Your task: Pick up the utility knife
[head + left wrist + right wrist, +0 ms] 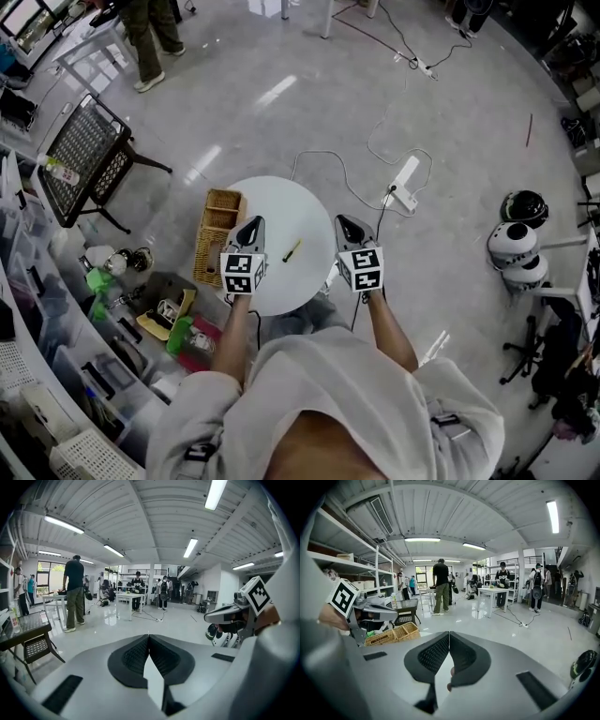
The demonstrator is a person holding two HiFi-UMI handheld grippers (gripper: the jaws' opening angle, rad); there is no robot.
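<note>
The utility knife (292, 250), small, yellow and black, lies near the middle of the round white table (291, 202). My left gripper (251, 223) hovers just left of the knife, and my right gripper (347, 221) is a little further off on its right. Neither touches it. The left gripper view shows that gripper (149, 636) shut, pads together and empty, with the right gripper (234, 613) at its side. In the right gripper view the jaws (449, 633) meet at the tips, holding nothing. The knife is hidden in both gripper views.
A wicker basket (217, 234) sits on the table's left edge, also seen as the basket (393, 634). A black mesh side table (84, 155) and floor clutter (159, 314) lie left. A power strip (403, 183) with cables lies behind the table. A person (150, 37) stands far left.
</note>
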